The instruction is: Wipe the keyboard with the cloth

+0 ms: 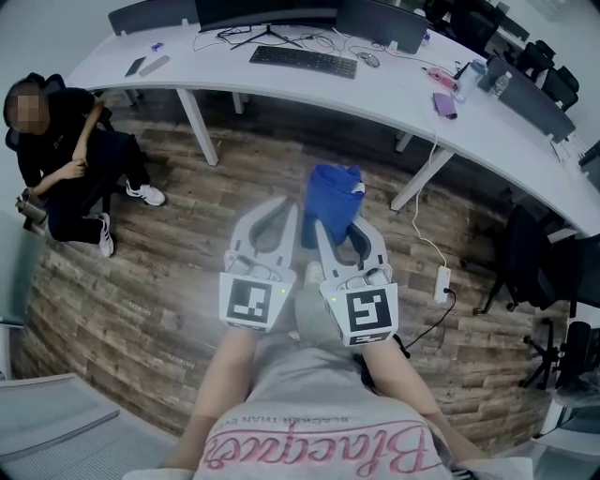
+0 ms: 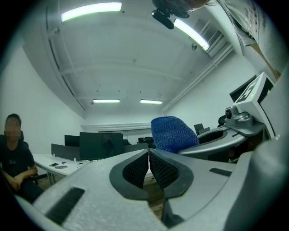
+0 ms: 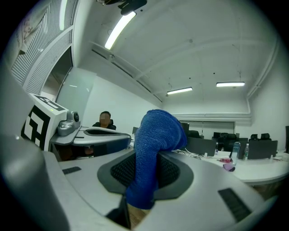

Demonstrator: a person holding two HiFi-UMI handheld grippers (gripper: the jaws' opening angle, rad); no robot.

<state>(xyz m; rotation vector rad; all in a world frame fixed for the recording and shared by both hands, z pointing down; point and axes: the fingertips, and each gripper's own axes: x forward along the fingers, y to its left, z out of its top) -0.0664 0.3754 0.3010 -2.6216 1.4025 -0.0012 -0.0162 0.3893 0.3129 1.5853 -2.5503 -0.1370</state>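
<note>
A black keyboard [image 1: 303, 61] lies on the long white desk [image 1: 234, 70], far ahead of both grippers. A blue cloth [image 1: 333, 199] is pinched in my right gripper [image 1: 325, 223], which is shut on it; in the right gripper view the blue cloth [image 3: 151, 153] stands up between the jaws and folds over their tip. My left gripper [image 1: 285, 217] is held beside it, shut with its jaws together and nothing between them. The left gripper view shows the closed left gripper [image 2: 148, 152] with the blue cloth [image 2: 173, 134] just to its right. Both grippers hover over the wooden floor, well short of the desk.
A person in black [image 1: 66, 159] sits at the left by the desk. Monitors [image 1: 380, 23], a mouse [image 1: 372, 60], cables and small items lie on the desk. Desk legs [image 1: 199, 127], a power strip [image 1: 442, 280] and office chairs [image 1: 539, 272] stand on the floor at the right.
</note>
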